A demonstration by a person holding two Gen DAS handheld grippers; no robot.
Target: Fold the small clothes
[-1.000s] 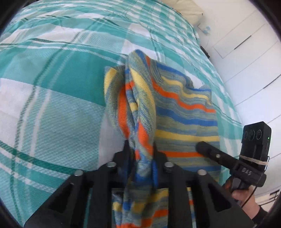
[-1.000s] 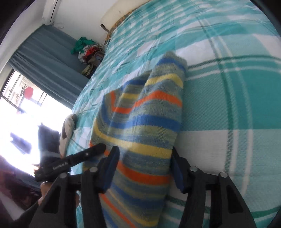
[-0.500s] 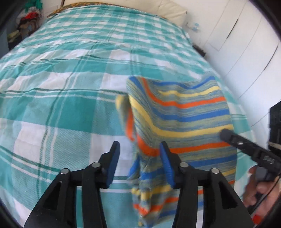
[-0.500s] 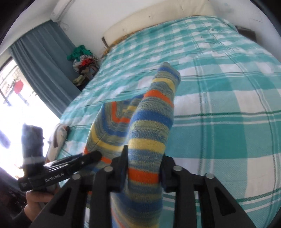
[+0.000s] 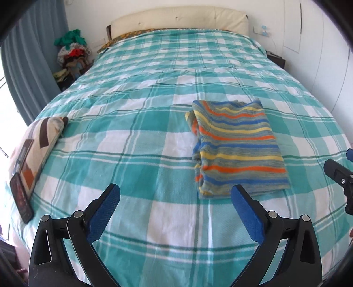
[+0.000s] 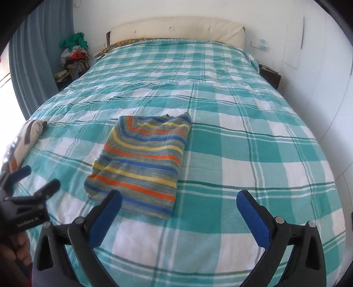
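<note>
A small striped knit garment (image 5: 236,145) in blue, orange, yellow and grey lies folded into a flat rectangle on the green-and-white checked bedspread (image 5: 141,123). The same garment (image 6: 141,163) sits left of centre in the right wrist view. My left gripper (image 5: 175,193) hangs above the bed, short of the garment's near left corner, its jaws opening wide with nothing between them. My right gripper (image 6: 179,199) hovers above the garment's near right corner, jaws also opening, nothing held. Each gripper shows at the edge of the other's view.
A patterned pillow (image 5: 37,141) with a dark phone (image 5: 21,198) lies at the bed's left edge. A pile of clothes (image 5: 72,53) stands by the blue curtain. White wardrobe doors (image 5: 326,55) line the right side, and a cream headboard (image 5: 178,19) stands at the far end.
Both grippers let go of the striped garment, opened wide and pulled up and back. The garment now lies flat and folded on the bed.
</note>
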